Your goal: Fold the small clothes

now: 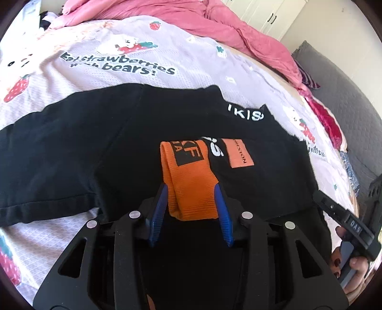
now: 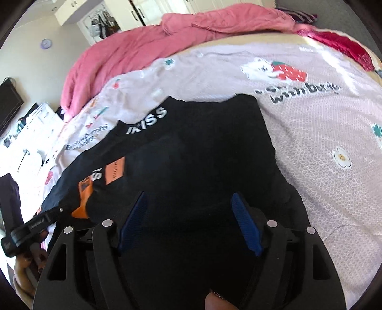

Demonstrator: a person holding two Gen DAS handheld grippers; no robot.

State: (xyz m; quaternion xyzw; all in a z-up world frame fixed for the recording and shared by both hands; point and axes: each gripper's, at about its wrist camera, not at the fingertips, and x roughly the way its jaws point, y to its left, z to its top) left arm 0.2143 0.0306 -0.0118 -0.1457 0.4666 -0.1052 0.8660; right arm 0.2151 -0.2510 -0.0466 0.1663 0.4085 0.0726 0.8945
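Note:
A black garment (image 1: 71, 147) with white "KISS" lettering and an orange patch (image 1: 240, 152) lies spread on the bed. Its orange ribbed cuff (image 1: 188, 167) is folded onto the black cloth. My left gripper (image 1: 190, 187) stands open, its blue pads flanking the flat cuff without pinching it. In the right wrist view the same garment (image 2: 203, 143) fills the middle. My right gripper (image 2: 189, 195) is open wide just above its black cloth, which passes between the fingers. Each view shows the other gripper's handle at its edge, held by a hand (image 1: 353, 267).
The lilac bedsheet (image 1: 119, 52) with bears and strawberries reaches around the garment. A pink quilt (image 1: 191, 19) is bunched along the far side. A red cloth (image 1: 327, 119) and a grey padded surface (image 1: 346, 95) lie at the right. White cupboards (image 2: 133, 12) stand behind.

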